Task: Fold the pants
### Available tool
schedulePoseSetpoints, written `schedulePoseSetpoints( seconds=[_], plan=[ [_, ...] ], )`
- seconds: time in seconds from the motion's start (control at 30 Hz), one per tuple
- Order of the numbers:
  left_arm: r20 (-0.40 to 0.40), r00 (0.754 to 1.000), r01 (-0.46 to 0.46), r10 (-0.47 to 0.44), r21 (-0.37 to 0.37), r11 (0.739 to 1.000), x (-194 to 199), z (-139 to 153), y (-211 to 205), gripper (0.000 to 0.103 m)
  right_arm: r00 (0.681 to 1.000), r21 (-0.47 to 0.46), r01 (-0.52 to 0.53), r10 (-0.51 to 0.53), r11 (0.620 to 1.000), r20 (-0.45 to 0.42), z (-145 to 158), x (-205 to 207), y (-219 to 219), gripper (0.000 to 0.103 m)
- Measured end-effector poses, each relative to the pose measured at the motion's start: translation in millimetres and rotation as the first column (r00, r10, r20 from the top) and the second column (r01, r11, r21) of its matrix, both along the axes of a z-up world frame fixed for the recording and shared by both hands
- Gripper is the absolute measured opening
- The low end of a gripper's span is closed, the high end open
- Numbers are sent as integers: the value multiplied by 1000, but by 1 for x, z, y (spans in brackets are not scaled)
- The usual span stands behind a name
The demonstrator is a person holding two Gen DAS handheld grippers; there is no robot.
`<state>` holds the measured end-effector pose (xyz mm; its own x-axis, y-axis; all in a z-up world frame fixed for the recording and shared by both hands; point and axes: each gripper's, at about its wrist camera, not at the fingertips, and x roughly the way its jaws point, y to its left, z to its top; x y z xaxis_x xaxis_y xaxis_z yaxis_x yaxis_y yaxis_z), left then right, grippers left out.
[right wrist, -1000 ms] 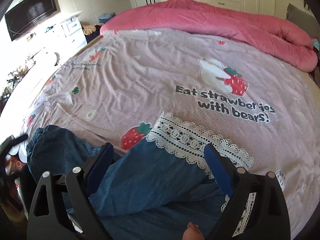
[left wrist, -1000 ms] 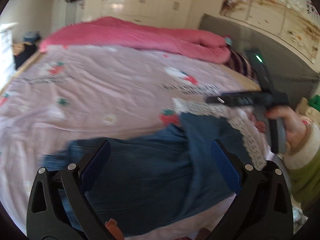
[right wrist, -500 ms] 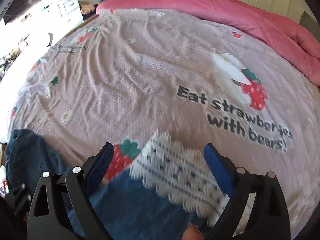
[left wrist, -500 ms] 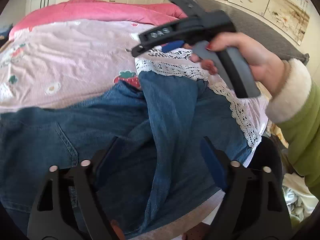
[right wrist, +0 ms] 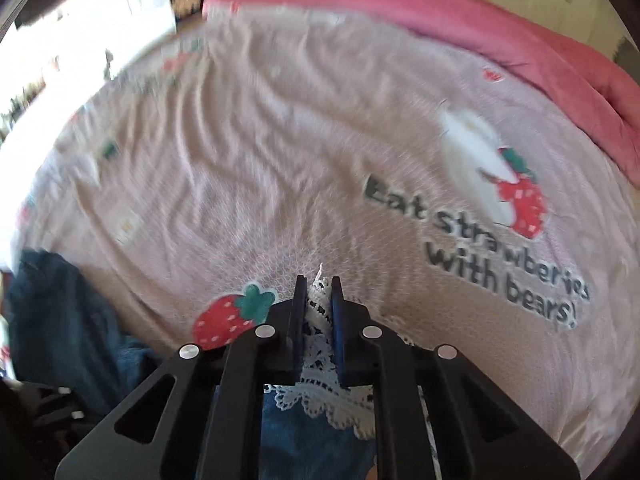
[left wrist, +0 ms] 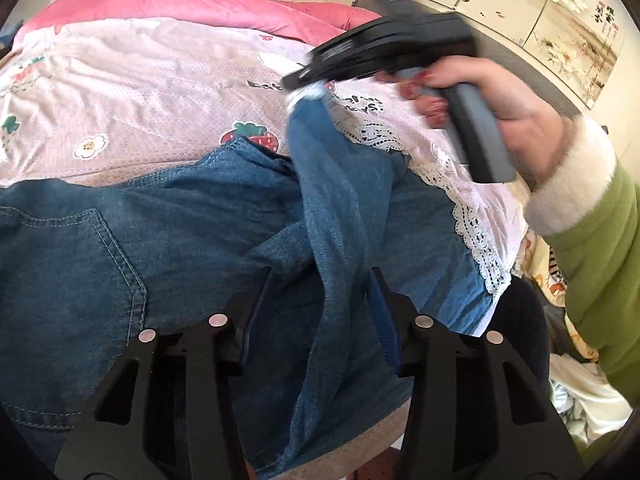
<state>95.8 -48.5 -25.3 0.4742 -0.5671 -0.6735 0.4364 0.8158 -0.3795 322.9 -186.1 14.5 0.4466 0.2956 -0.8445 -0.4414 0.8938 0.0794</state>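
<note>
Blue denim pants [left wrist: 168, 240] with a white lace hem [left wrist: 476, 224] lie rumpled on the near side of a pink bed. In the left wrist view my left gripper [left wrist: 318, 312] is low over the cloth, jaws partly apart, with a raised fold of denim [left wrist: 344, 216] running between the fingers. My right gripper [left wrist: 304, 80], held in a hand with a green sleeve, lifts one leg end up. In the right wrist view the right gripper [right wrist: 317, 292] is shut on the lace hem [right wrist: 318, 344], with denim [right wrist: 288, 440] hanging below.
The pink sheet [right wrist: 280, 152] with strawberry prints and the words "Eat strawberries with bears" spreads ahead. A rose duvet [right wrist: 460, 32] is bunched along the far side. Part of the pants [right wrist: 56, 320] lies at the left bed edge. Wardrobes and a wall painting [left wrist: 540, 20] stand behind.
My right gripper has shut on the lace hem and lifted that leg end. My left gripper has come down lower over the denim and its jaws have narrowed around the fold.
</note>
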Motion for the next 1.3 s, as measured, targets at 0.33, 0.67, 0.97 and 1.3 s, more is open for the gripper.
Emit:
schedulePoseSetpoints(
  seconds=[0.33,0.67,0.97,1.3],
  plan=[
    [5,1000,4,-4,6,1000,-4,7,-3,19,986,278,109,-140,954,95,69,-81,-109,10],
    [42,999,15,-20,108,994,-26,16,-10,18,979,338,196,-203,920,-17,13,-176,-170,11],
    [26,999,39,-44,161,986,-45,11,-14,21,981,331,187,-159,925,-108,-28,-223,-174,23],
    [48,997,44,-57,241,970,-52,9,-26,14,986,240,157,-138,958,-97,-34,-239,-181,10]
  ],
)
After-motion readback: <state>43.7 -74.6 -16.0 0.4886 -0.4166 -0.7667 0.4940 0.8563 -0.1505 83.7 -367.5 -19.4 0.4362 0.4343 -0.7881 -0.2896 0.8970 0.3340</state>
